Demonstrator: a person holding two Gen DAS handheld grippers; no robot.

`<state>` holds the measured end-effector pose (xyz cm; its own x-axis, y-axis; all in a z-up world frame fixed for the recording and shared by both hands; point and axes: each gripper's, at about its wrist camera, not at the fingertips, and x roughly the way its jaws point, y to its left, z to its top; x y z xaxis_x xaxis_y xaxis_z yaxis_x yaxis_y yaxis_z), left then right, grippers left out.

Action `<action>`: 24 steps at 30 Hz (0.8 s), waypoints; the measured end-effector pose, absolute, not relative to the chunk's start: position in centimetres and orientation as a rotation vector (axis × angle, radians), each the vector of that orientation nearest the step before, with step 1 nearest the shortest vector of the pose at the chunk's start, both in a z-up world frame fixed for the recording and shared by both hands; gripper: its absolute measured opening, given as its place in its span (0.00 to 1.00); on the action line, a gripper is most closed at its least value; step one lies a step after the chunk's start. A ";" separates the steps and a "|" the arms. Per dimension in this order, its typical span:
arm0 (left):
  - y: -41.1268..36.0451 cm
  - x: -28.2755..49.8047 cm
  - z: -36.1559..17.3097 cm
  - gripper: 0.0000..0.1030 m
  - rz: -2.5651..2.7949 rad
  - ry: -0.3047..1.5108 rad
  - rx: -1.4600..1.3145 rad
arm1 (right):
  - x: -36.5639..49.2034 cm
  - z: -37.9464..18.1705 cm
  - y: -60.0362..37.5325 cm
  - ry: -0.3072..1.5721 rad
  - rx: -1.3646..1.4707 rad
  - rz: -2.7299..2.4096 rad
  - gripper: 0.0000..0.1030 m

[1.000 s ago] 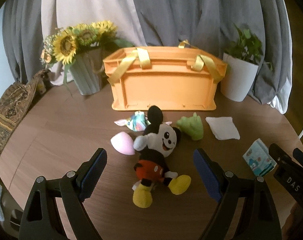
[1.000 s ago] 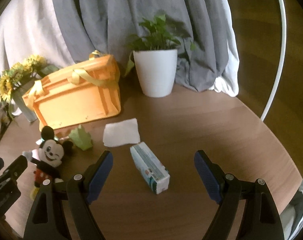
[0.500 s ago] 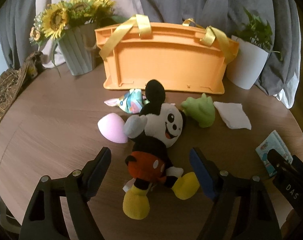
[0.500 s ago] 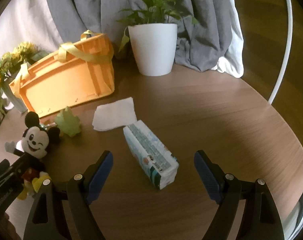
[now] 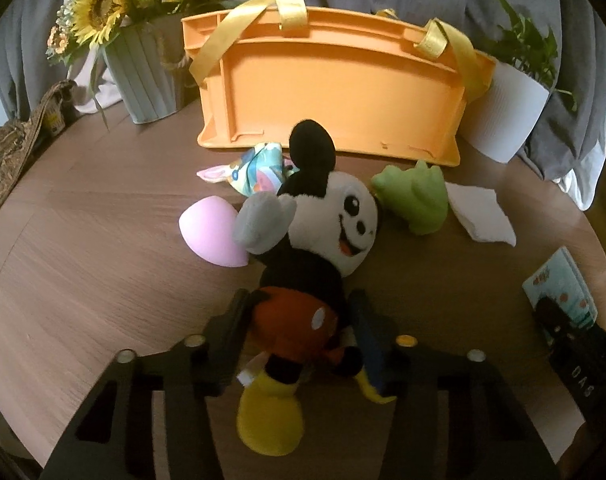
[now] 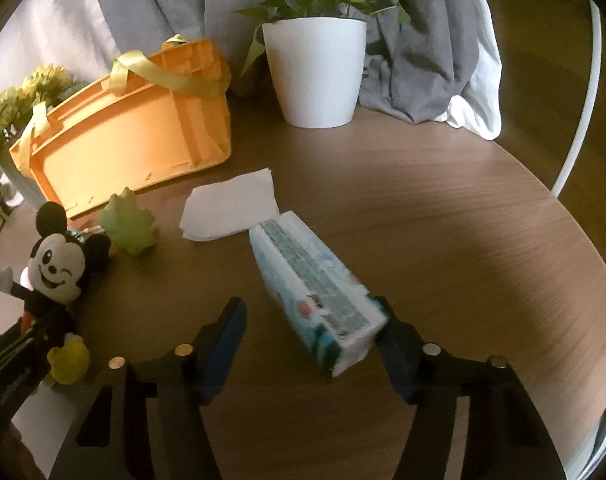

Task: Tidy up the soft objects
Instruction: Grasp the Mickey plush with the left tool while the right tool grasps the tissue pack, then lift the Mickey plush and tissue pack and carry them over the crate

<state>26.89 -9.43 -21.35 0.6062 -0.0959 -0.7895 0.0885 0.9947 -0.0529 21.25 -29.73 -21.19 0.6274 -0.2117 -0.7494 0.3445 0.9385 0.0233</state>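
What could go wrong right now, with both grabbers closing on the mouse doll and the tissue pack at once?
The right gripper is closing off-centre: only one finger touches the tissue pack, so it may twist or slide away. The left gripper, also closing, pinches only the mouse doll's soft hips, so its heavy head may flop and knock the pink egg.

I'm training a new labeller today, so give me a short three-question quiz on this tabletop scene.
1. True or false: the orange bin stands upright, opening up.
2. What lies between the left gripper jaws?
3. The tissue pack in front of the right gripper lies: A) inside the bin B) on the table C) in the plant pot

Key: 1 false; 2 the mouse plush; 3 B
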 end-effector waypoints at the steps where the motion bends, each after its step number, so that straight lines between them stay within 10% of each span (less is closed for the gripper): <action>1: -9.5 26.8 -21.3 0.42 -0.108 0.914 -0.006 | 21.2 -21.1 -29.7 0.835 0.171 -0.318 0.53; 9: -9.6 26.2 -20.6 0.39 -0.126 0.902 0.017 | 21.1 -20.9 -29.6 0.841 0.165 -0.279 0.32; 24: -8.9 25.1 -16.6 0.38 -0.137 0.821 0.027 | 20.6 -16.9 -28.7 0.770 0.158 -0.226 0.31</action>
